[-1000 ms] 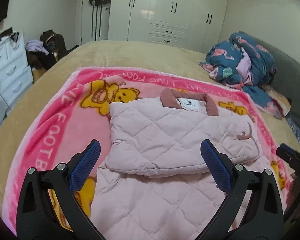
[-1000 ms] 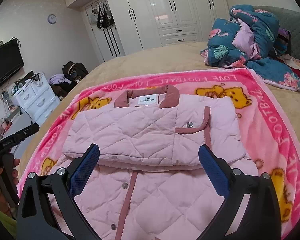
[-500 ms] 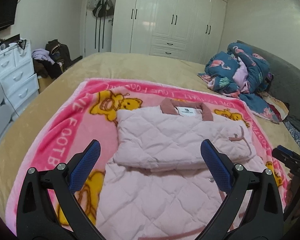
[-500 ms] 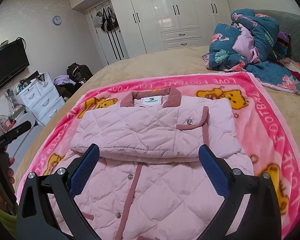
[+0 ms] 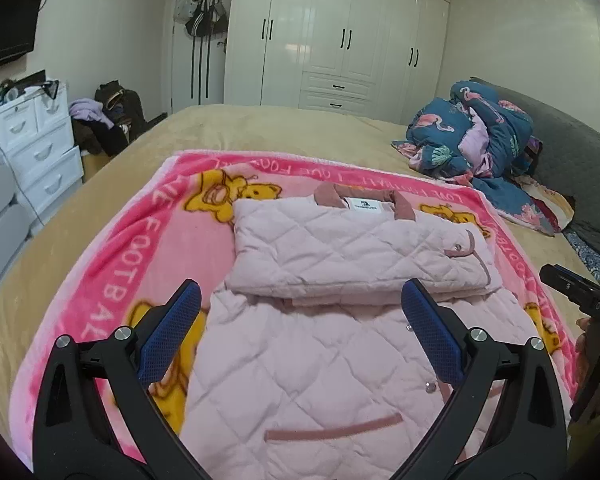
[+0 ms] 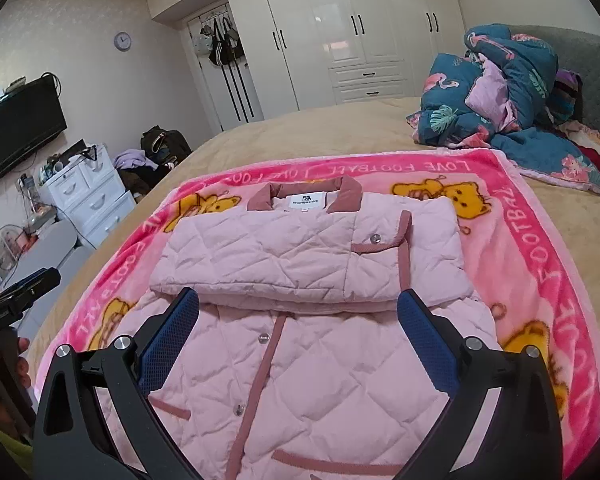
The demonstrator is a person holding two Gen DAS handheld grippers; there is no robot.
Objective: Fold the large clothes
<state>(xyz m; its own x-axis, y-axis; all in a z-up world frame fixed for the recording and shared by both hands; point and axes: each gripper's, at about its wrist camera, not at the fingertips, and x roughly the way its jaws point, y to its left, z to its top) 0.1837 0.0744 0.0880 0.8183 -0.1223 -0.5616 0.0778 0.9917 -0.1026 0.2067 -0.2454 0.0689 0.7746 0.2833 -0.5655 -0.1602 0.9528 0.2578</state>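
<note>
A pink quilted jacket (image 6: 300, 320), sleeves folded across its chest, lies on a pink bear blanket (image 6: 540, 240) over the tan bed (image 5: 260, 128). White wardrobes (image 5: 340, 32) stand behind; the bundle (image 6: 500, 92) looks like bedding. Left hand-held gripper (image 5: 300, 320) and right hand-held gripper (image 6: 298, 320) both gape wide, empty.

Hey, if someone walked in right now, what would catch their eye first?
Probably the pink quilted jacket, lying on a bright pink bear blanket in the middle of the bed. After that, the crumpled blue flamingo quilt heaped at the far right near the headboard.
</note>
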